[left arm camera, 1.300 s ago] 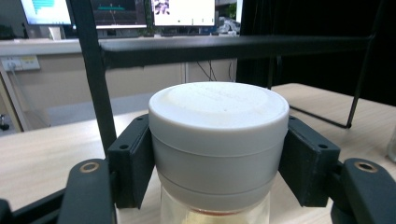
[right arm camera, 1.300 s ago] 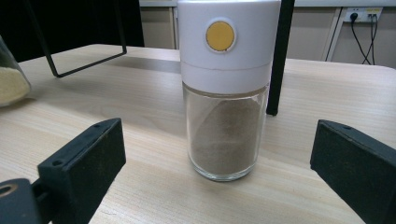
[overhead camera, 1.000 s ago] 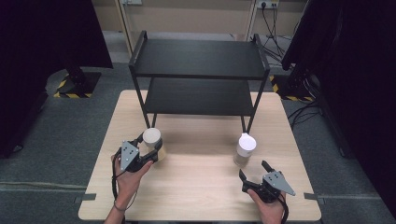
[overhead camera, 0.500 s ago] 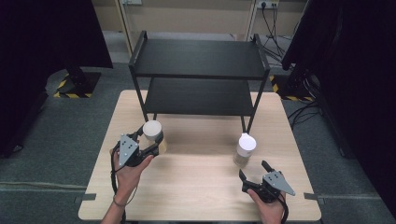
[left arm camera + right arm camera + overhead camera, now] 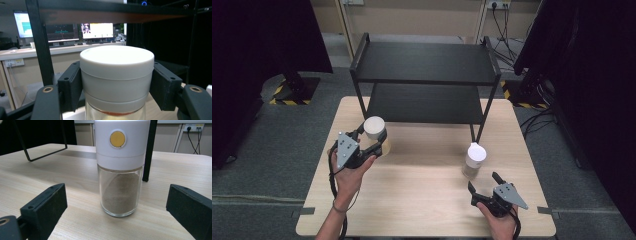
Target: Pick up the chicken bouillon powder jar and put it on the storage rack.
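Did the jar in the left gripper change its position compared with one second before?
Yes. In the high view the jar, clamped in the left gripper, has moved up and closer to the black shelf's front left leg.

A: What carries everything?
B: A light wooden desk (image 5: 422,195) on a grey floor (image 5: 272,150).
A: And what stands on it?
B: A black two-level shelf rack (image 5: 424,75) on its far half. Just in front of the rack's right front leg stands a glass jar (image 5: 473,161) with a white cap, holding brown powder.
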`<state>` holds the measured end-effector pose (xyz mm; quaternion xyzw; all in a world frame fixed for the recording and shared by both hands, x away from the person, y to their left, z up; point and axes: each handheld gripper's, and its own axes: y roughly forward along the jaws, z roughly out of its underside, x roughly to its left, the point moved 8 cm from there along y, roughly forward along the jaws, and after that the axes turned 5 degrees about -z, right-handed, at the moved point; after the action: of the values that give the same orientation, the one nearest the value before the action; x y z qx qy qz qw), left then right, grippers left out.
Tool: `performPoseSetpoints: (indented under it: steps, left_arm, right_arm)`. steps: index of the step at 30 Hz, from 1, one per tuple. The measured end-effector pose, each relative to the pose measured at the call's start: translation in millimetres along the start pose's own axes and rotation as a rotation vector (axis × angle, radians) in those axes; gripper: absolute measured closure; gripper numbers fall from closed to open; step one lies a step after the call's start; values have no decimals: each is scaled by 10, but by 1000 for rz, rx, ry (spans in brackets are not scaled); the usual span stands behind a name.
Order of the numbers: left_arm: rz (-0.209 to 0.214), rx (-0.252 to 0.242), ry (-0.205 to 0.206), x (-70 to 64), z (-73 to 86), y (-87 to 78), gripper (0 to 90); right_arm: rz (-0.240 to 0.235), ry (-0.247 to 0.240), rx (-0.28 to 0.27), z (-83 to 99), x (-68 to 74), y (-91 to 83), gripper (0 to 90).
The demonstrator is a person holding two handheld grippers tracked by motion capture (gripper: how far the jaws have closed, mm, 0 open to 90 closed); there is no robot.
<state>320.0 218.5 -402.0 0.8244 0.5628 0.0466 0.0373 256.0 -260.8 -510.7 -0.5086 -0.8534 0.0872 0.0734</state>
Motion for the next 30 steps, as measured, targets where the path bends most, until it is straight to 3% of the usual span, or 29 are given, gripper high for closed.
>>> performPoseSetpoints:
  steps: [30]
  left_arm:
    - [-18,-82,8,-12,-591,234,335]
  right_arm:
    - [0,1,-1,0,-2,2,35]
